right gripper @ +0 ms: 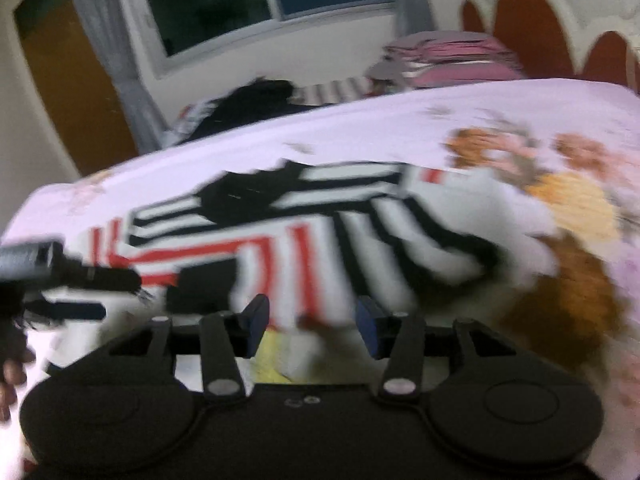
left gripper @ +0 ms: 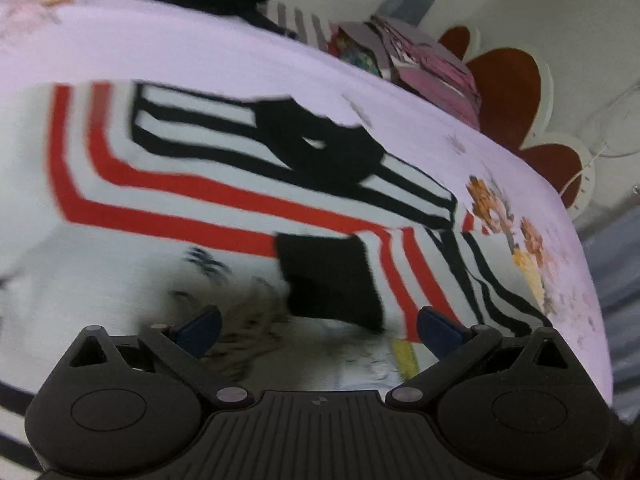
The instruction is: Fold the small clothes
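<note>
You are between folds: the striped garment (left gripper: 224, 184), white with red and black bands, lies spread on the lilac floral bedsheet (left gripper: 240, 60), partly doubled over as far as the blur lets you judge. Your left gripper (left gripper: 318, 330) hangs just above it, jaws wide, nothing between them. Your right gripper (right gripper: 312, 320) stands partly open over the near hem, and no cloth looks pinched. Next you need to pick an edge on each side, lower both jaws onto a single layer, close, then carry it across evenly so the stripes line up
</note>
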{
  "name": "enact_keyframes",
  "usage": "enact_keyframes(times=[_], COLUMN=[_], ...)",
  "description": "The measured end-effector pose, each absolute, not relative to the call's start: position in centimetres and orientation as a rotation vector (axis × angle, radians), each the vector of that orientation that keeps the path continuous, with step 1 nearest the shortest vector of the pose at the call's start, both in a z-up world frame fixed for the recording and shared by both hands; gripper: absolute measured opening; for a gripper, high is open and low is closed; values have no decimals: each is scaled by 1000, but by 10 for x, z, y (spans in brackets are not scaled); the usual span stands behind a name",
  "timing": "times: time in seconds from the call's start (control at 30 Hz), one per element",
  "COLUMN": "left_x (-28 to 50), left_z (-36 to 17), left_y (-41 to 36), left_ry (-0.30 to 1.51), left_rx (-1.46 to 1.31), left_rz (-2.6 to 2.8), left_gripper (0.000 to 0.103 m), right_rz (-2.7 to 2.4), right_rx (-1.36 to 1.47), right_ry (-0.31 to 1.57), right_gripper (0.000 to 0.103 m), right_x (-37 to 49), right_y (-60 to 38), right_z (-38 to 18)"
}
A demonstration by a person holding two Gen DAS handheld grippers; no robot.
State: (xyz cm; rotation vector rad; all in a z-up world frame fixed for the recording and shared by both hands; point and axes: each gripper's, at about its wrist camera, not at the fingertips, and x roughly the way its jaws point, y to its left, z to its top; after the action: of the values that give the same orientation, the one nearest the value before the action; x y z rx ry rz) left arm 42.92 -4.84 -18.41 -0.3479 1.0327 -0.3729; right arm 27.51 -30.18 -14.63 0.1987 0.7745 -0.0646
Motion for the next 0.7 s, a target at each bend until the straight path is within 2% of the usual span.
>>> enact_keyframes(times=[0.07,0.13,0.17,0.2,0.3,0.33,0.37,0.4,0.63,0.7], left_x=[434,439,442,446,444,443,444,446,443,441], left_z=[-192,-199,-204,-210,-212,-211,-211,-213,-199,-187], left_y=[-60,-68,-71,-73,-76,-77,-79,-80,-65,-57], left_ry=[1024,1022,1045,1059,1037,1030,1025,1031,937,886], left_rx=[-331,-331,-336,-348,-352,-349,-341,-347,-427,-450], left_rz=[-372,-387,-395,-393,-390,-396,-400,-404,-418,-418], left_gripper=[102,79,58,51,49,41,20,16,9,9], right_rz=[-118,-170,-189,-213,-263,-271,-278,-284,-302,-285], right_rx=[175,169,177,187,189,195,205,217,253,258], right_ry=[776,783,784,784,786,788,792,797,804,807], right_gripper=[49,52,52,52,52,52,52,52,50,41], right_x=[261,255,254,254,258,259,261,264,279,283], right_y=[-315,-326,-331,-337,-347,-350,-354,-356,-362,-360], right_z=[-149,-155,-158,-161,-169,-171,-174,-177,-187,-187])
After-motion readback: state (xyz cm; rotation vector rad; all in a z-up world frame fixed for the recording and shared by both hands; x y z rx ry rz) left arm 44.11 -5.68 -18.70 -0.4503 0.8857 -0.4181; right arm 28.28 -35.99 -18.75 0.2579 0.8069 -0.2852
